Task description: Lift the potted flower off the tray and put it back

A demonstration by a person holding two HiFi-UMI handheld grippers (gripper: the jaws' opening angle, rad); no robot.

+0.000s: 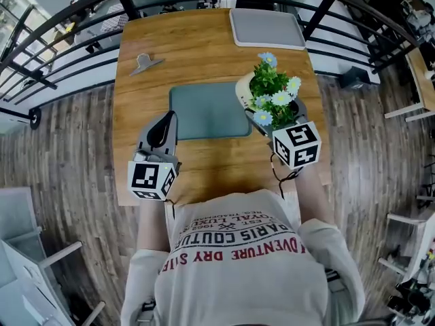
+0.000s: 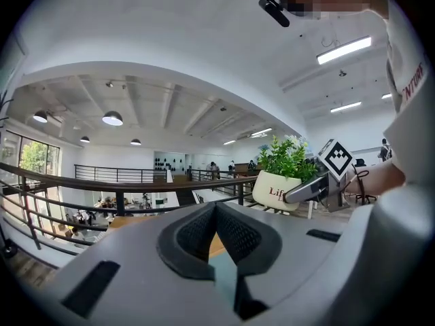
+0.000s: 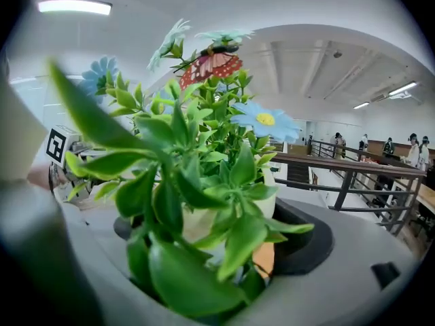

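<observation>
The potted flower (image 1: 274,94) has a white pot, green leaves and blue and white blossoms. It is held over the right edge of the dark teal tray (image 1: 204,111). My right gripper (image 1: 270,121) is shut on the pot, with its fingertips hidden under the foliage. In the right gripper view the leaves (image 3: 197,155) fill the space between the jaws and the white pot (image 3: 194,223) shows behind them. The left gripper view shows the pot (image 2: 279,189) tilted and off the tabletop. My left gripper (image 1: 165,124) is shut and empty, left of the tray near the front.
A pale grey tray (image 1: 266,28) lies at the wooden table's (image 1: 197,53) far right edge. A small grey clip-like object (image 1: 145,63) sits at the far left. Black railings (image 1: 61,53) run behind the table. The person's torso is at the front edge.
</observation>
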